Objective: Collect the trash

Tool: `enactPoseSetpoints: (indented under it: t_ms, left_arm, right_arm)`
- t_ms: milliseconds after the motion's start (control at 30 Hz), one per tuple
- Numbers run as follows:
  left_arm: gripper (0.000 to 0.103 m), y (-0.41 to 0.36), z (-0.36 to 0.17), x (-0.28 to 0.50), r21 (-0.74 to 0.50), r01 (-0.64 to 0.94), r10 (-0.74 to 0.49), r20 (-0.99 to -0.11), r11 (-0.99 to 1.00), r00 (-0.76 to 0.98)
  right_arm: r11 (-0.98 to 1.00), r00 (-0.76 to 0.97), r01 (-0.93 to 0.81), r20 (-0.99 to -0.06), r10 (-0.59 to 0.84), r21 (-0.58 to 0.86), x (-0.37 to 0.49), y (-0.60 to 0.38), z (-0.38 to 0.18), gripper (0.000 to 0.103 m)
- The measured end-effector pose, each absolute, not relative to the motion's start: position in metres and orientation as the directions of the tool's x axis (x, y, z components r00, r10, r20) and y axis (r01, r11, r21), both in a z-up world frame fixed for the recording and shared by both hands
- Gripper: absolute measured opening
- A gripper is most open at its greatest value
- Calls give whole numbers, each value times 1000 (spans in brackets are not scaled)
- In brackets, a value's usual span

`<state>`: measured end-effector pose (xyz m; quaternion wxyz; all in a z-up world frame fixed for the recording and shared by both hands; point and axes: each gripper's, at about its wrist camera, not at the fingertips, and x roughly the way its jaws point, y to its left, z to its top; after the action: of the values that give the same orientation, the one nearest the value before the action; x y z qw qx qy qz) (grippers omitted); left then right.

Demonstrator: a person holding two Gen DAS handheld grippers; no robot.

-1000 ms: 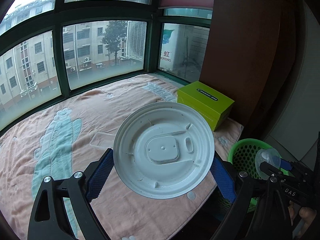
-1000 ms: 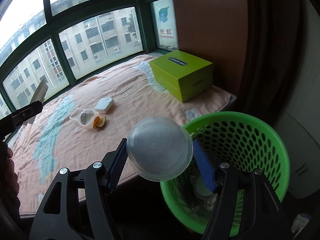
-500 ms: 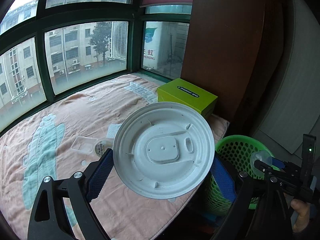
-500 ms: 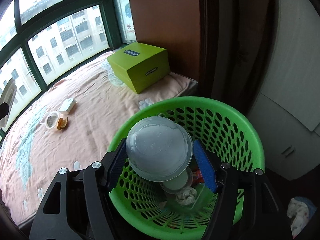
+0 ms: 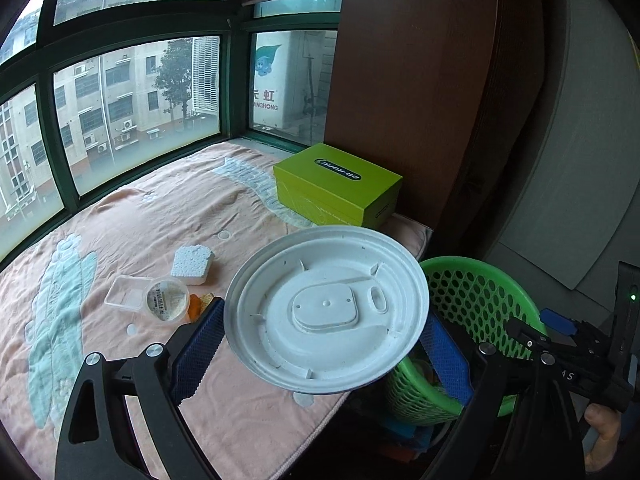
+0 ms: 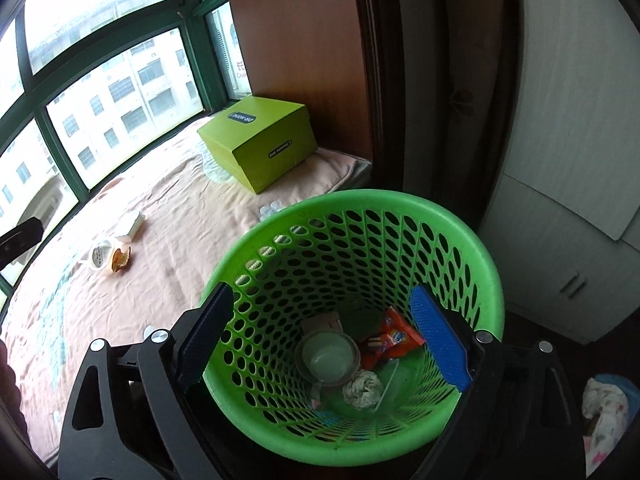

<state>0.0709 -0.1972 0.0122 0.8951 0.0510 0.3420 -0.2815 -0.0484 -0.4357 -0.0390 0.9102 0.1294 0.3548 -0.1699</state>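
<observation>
My left gripper point(image 5: 320, 344) is shut on a round white plastic lid point(image 5: 326, 310) and holds it above the edge of the pink blanket point(image 5: 152, 224), left of the green mesh basket point(image 5: 476, 300). My right gripper point(image 6: 324, 340) is open and empty right over the basket point(image 6: 460, 224). A clear plastic cup point(image 6: 326, 358) lies in the basket with a crumpled tissue point(image 6: 362, 388) and an orange wrapper point(image 6: 394, 338). On the blanket lie a clear tub with a round label point(image 5: 166, 300), a white foam block point(image 5: 192, 264) and orange scraps point(image 5: 196, 306).
A lime-green box point(image 5: 338, 190) sits at the blanket's far right corner, next to a brown wooden panel point(image 5: 400, 80). Windows with dark green frames point(image 5: 236, 72) run behind the blanket. A white cabinet point(image 6: 580, 200) stands right of the basket.
My right gripper moved over the basket, opened and let go of the clear cup, which now lies inside. My left gripper swung right toward the basket with the lid.
</observation>
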Motion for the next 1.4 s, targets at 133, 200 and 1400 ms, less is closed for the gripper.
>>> enactPoseSetpoints:
  t_ms: [133, 200, 1400]
  left_arm:
    - [89, -218, 11, 69, -104, 566, -490, -642, 818, 590]
    - [84, -230, 11, 68, -112, 587, -510, -641, 802, 574]
    - [87, -195, -1, 94, -144, 510, -459, -680, 848, 572]
  right_arm:
    - [905, 696, 409, -681, -228, 116, -58, -439, -35, 90]
    - [900, 697, 420, -676, -238, 117, -64, -444, -33, 90]
    - [914, 736, 374, -650, -188, 159, -70, -439, -25, 90]
